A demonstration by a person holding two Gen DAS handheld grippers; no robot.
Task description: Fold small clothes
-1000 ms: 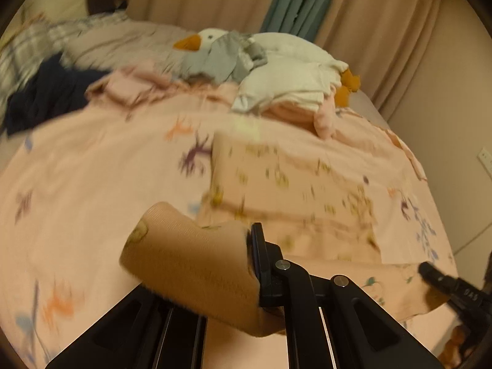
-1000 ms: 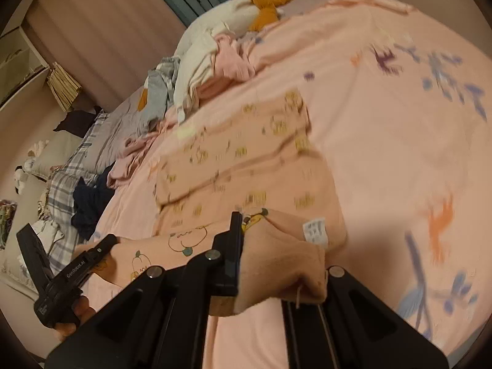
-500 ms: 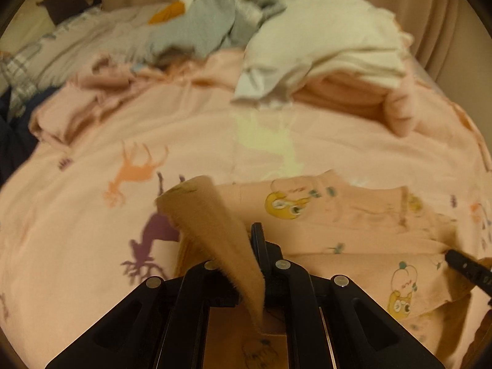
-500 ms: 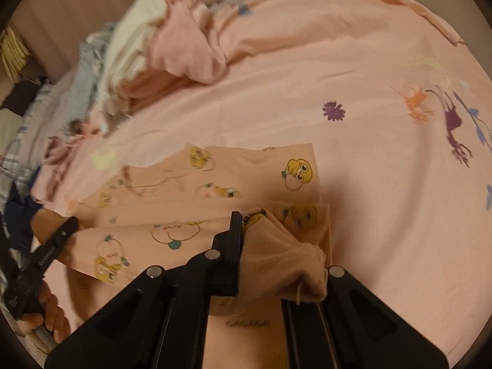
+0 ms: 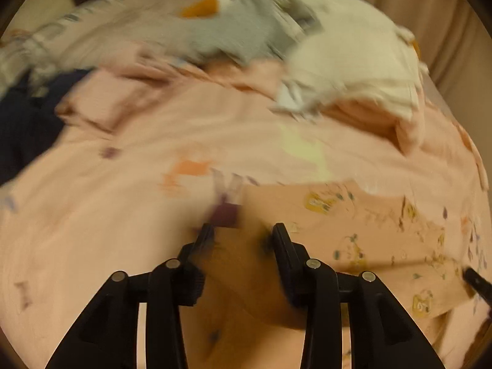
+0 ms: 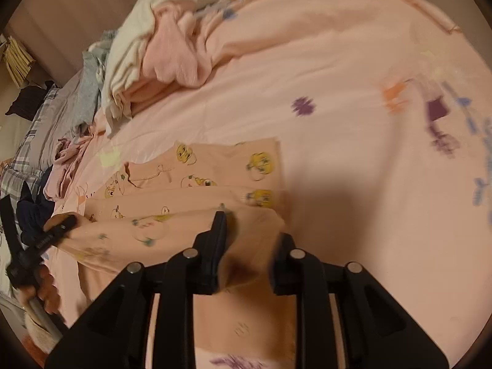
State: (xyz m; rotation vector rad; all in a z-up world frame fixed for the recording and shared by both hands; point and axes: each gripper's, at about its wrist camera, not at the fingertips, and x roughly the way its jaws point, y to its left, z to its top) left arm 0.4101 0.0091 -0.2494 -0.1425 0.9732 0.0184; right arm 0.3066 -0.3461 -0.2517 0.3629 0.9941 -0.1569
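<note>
A small peach garment with yellow cartoon prints (image 6: 215, 178) lies folded over on the pink bedspread (image 6: 353, 141). It also shows in the left wrist view (image 5: 369, 236). My left gripper (image 5: 243, 230) is open, its jaws apart over the garment's left edge, holding nothing. My right gripper (image 6: 250, 227) is open over the garment's right near corner, and the cloth lies loose under it. The left gripper also shows at the left edge of the right wrist view (image 6: 46, 236).
A pile of white, pink and grey clothes (image 5: 338, 61) with a plush goose (image 5: 215, 9) lies at the far side of the bed. Dark navy clothing (image 5: 21, 117) lies far left. Curtains hang behind.
Both grippers have opened and let go of the garment's edge, which now lies folded over on the rest of the garment. Both views are blurred from motion.
</note>
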